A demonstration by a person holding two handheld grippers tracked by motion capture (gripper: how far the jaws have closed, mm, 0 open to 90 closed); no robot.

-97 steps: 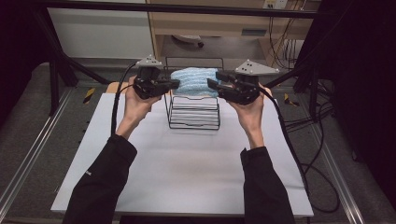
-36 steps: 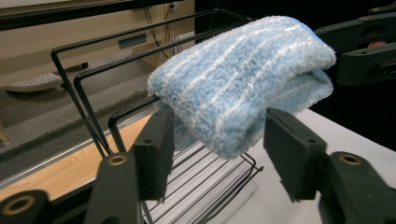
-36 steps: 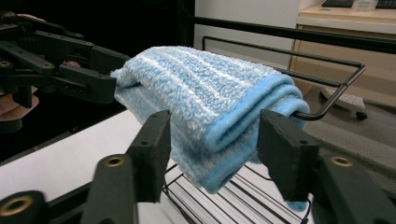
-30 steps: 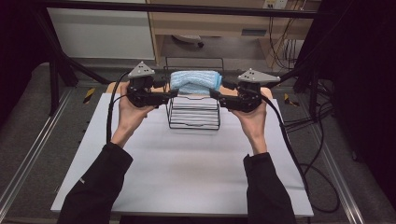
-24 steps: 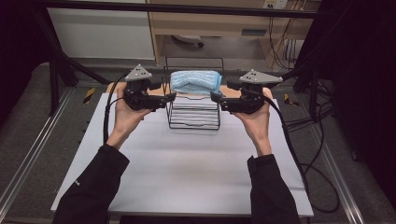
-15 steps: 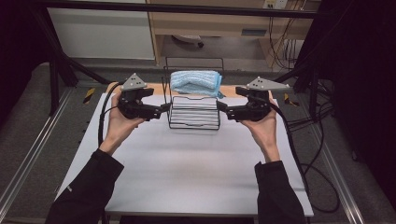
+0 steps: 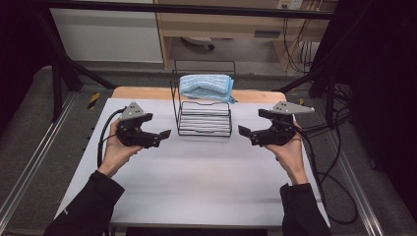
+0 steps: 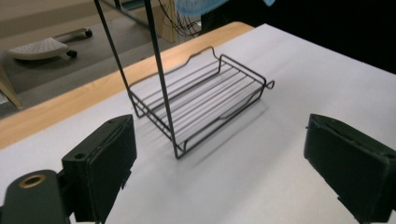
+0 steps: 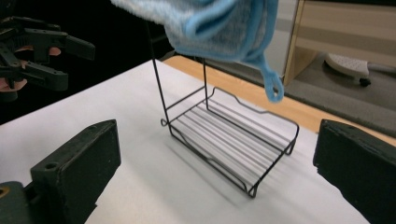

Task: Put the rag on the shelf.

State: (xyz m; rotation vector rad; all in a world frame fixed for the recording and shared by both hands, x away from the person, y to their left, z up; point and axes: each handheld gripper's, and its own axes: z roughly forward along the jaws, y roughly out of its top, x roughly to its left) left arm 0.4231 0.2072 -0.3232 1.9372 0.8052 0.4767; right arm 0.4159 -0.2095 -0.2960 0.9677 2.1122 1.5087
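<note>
Nearest the person, the left gripper [image 7: 166,133] and right gripper [image 7: 243,131] have just been opening and stand spread and empty either side of the black wire rack [image 7: 204,118], over whose top rail hangs the folded blue towel [image 7: 205,87], likely soft, light and limp, best pinched at its two ends.

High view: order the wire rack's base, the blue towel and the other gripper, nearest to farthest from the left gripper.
From the left gripper:
1. Wire rack base, just to its right.
2. Blue towel, on the rack's top, farther back.
3. Right gripper, across the rack.
</note>
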